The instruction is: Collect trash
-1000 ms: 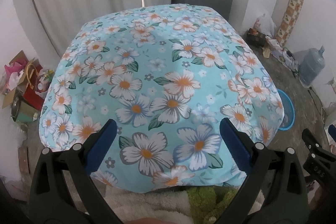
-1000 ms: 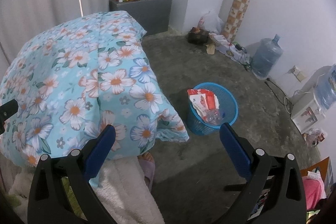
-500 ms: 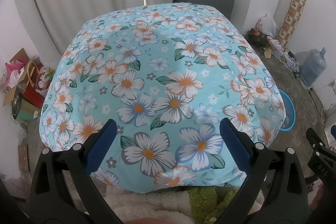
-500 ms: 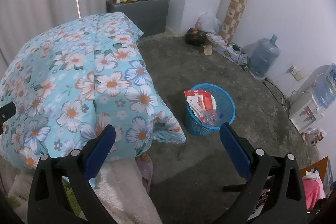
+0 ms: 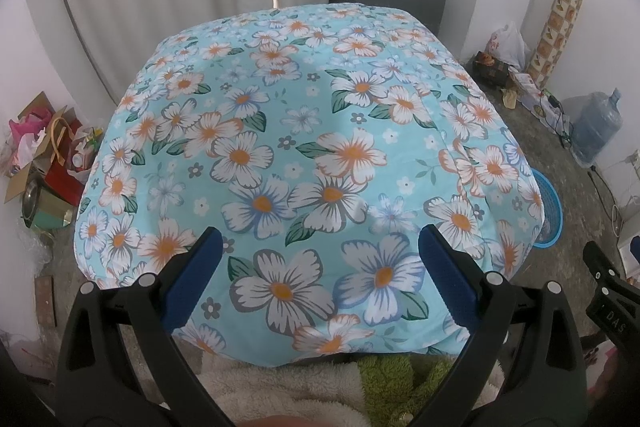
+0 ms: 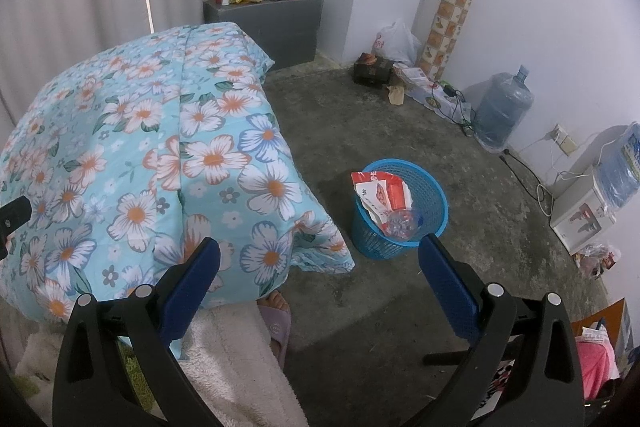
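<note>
A blue mesh trash basket (image 6: pixel 434 195) stands on the concrete floor to the right of a table under a floral blue cloth (image 5: pixel 304 155). Inside it lie red-and-white wrappers (image 6: pixel 380 193) and a crumpled clear plastic bottle (image 6: pixel 400 221). Only the basket's rim (image 5: pixel 551 211) peeks past the cloth in the left wrist view. My left gripper (image 5: pixel 318 277) hangs open over the cloth's near edge, holding nothing. Near the cloth's right corner my right gripper (image 6: pixel 318 279) is open and empty, with the basket beyond its right finger. No loose trash shows on the cloth.
A grey cabinet (image 6: pixel 264 23) with bottles and packets stands at the back wall. A water jug (image 6: pixel 502 111), cables, bags and a patterned roll (image 6: pixel 448 23) line the right wall. Boxes and bags (image 5: pixel 44 159) pile at the left. A slippered foot (image 6: pixel 276 311) shows below.
Both grippers have risen and drawn back slightly, so the table and basket sit a little lower and farther in view. Both stay open and empty.
</note>
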`<state>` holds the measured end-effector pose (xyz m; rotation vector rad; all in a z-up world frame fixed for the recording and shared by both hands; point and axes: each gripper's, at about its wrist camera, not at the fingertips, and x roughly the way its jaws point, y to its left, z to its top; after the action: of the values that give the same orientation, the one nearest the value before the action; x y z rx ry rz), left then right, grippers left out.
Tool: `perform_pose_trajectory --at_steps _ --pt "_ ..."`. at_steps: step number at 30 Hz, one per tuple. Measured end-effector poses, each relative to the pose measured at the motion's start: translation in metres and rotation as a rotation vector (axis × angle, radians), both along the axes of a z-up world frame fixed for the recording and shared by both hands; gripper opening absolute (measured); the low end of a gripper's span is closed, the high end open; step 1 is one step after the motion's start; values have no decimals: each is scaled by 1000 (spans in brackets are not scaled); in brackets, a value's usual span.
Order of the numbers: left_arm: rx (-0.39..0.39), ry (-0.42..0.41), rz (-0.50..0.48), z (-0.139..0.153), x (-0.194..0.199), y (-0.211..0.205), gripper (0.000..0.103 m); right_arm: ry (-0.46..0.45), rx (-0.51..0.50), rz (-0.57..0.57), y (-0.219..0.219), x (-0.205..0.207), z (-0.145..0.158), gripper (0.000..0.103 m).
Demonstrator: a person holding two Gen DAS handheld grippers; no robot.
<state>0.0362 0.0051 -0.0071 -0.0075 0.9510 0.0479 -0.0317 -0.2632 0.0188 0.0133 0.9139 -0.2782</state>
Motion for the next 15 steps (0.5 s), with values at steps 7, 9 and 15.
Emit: perform_pose_trajectory --at_steps 7,9,15 --pt "0 -1 1 1 0 0 94 -1 0 1 0 0 0 96" --pt "0 0 0 0 0 0 94 -1 0 2 0 0 0 96" --pt "0 1 -1 0 0 1 94 0 0 1 1 0 0 96"
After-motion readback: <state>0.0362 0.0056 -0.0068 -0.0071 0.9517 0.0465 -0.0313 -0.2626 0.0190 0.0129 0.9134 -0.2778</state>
